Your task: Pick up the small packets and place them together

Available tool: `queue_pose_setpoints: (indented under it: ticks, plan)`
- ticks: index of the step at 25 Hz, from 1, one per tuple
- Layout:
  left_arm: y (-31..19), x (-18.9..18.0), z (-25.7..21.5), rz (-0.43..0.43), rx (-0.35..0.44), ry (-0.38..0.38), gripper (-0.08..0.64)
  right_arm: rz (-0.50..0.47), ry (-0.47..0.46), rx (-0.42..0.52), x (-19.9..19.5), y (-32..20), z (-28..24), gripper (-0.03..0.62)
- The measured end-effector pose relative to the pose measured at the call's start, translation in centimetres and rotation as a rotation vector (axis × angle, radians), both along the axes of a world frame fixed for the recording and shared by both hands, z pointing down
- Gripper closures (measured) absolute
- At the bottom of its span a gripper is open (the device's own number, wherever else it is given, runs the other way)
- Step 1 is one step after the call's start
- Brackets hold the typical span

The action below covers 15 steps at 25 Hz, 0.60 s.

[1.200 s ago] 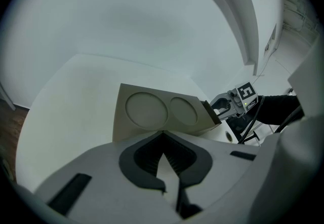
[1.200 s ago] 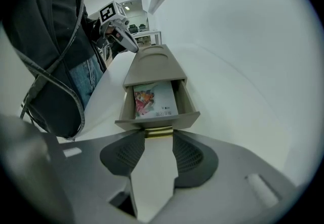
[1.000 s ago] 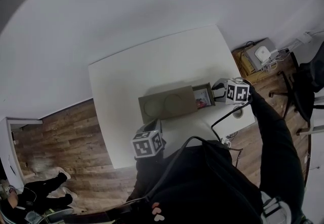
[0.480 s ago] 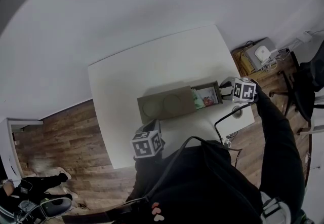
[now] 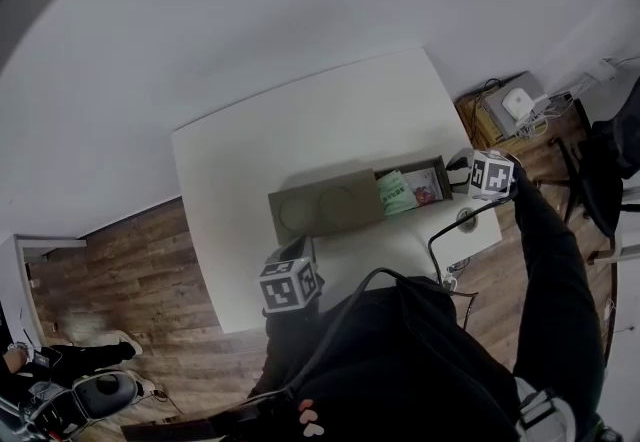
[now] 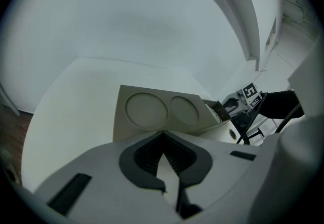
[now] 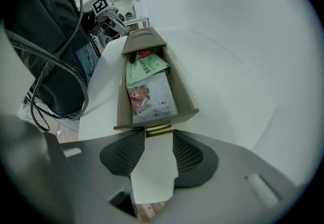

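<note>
Over at the right end of the desk (image 5: 300, 120), what's the right claw (image 7: 159, 140) on? Can't tell from the head view tbh. (bolt42)

It's clamped on the little brass handle (image 7: 159, 129) of the drawer (image 7: 183, 91), one pad on each side. Jaws stand fairly wide bc the handle's wide. The drawer sticks out of the right end of the tan box (image 5: 322, 210). (mossy)

Ok, and the packets? (bolt42)

All inside the drawer atm. Nearest the handle lies a white packet (image 7: 153, 97) w/ colourful print. A green packet (image 7: 146, 68) is right behind it, edges overlapping, idk which is on top. Smth red (image 7: 145, 54) peeks out at the back by the box opening, too small to say what it is. (mossy)

Left claw (image 6: 162, 138)? (bolt42)

Closed, tips together, nothing in it. It's near the front edge of the desk, just short of the box's long side, toward the end w/o the drawer. The box top there has two round recesses (image 6: 147, 109) side by side. Whether the claw touches the box I can't tell, it looks apart. (mossy)
</note>
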<state>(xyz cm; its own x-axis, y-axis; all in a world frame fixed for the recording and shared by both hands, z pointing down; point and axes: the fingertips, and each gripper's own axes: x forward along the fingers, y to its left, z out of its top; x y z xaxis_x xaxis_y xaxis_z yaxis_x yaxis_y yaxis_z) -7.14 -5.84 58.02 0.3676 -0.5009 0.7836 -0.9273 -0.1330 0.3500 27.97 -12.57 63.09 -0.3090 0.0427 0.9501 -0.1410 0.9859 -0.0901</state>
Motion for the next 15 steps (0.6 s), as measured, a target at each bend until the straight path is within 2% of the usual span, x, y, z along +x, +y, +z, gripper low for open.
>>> queue_pose_setpoints:
  ticks: [3,12,15]
  plan:
    - [0.2,0.0,0.1,0.0,0.001,-0.006,0.561,0.015,0.034,-0.001,1.5,0.2,0.5,0.425]
    - [1.0,0.1,0.1,-0.001,0.013,-0.012,0.56,0.07,0.041,0.012,3.4,0.7,0.5,0.426]
    - [0.7,-0.2,0.0,-0.001,0.011,-0.012,0.561,0.115,0.048,0.001,3.1,0.6,0.1,0.471]
